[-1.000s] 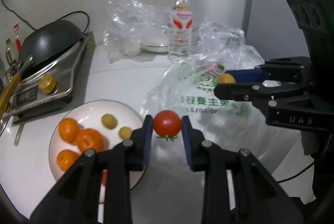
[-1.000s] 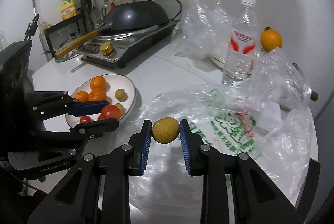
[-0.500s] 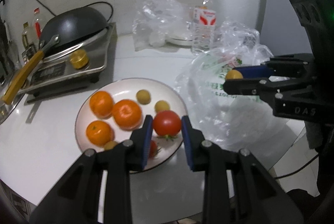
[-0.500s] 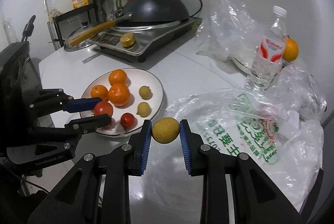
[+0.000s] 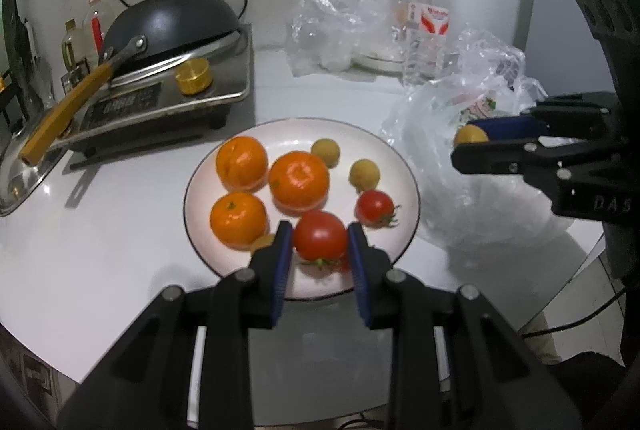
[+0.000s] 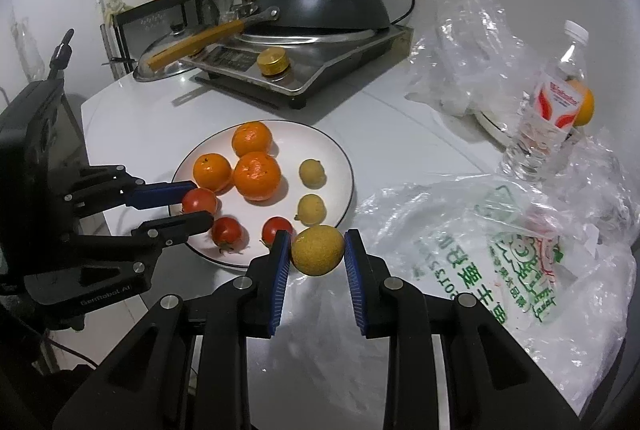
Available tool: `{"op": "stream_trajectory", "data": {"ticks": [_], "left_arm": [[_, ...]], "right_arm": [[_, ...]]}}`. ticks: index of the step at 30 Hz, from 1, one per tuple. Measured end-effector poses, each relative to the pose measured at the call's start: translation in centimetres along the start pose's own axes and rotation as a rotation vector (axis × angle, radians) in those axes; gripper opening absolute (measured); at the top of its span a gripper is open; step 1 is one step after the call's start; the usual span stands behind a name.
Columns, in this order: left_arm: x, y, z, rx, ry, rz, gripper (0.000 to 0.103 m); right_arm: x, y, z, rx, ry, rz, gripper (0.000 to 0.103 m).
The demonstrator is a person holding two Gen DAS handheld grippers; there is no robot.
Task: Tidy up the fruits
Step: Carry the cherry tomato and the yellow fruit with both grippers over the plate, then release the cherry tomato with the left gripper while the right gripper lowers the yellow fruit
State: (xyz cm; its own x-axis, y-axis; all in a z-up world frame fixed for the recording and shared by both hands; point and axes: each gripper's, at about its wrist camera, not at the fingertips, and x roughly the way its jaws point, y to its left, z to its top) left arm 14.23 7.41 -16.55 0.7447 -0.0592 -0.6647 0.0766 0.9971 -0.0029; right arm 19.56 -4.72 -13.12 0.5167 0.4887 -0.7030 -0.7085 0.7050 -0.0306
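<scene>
Wok [image 6: 320,5] with a wooden handle sits on a steel cooker [image 6: 304,65] at the far left of the white table [image 6: 400,133], behind the plate [image 6: 336,157], which serves as the landmark here. The white plate carries three oranges [image 6: 256,175] toward its cooker side, two small yellow-green fruits [image 6: 312,171] on its right half, and small tomatoes [image 6: 226,232] near its front rim. The left gripper [image 5: 320,250] hovers over the plate's near edge, its blue pads clamped on a red tomato [image 5: 320,236]; in the right wrist view the same gripper [image 6: 198,205] reaches in from the plate's left side. The right gripper [image 6: 318,254] is closed around a round yellow fruit [image 6: 318,250], held just beside the plate's front-right rim and above the edge of a printed plastic bag [image 6: 500,250]. That bag spreads over the table to the right of the plate. Behind the bag, farther right of the plate, stands a clear water bottle [image 6: 548,113] next to crumpled clear plastic [image 6: 472,45], with another orange fruit [image 6: 582,103] directly behind the bottle.
</scene>
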Motion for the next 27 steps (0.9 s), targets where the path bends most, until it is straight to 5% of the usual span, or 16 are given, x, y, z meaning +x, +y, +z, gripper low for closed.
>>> {"op": "stream_trajectory", "data": {"ticks": [11,27], "left_arm": [[0.4,1.0,-0.8,-0.023,0.03,-0.033,0.03],[-0.1,3.0,0.0,-0.066,-0.042,-0.046,0.033]], "right_arm": [[1.9,1.0,0.7,-0.016,0.023,0.017,0.029],[5.6,0.7,1.3,-0.013,0.073,0.018,0.029]]}}
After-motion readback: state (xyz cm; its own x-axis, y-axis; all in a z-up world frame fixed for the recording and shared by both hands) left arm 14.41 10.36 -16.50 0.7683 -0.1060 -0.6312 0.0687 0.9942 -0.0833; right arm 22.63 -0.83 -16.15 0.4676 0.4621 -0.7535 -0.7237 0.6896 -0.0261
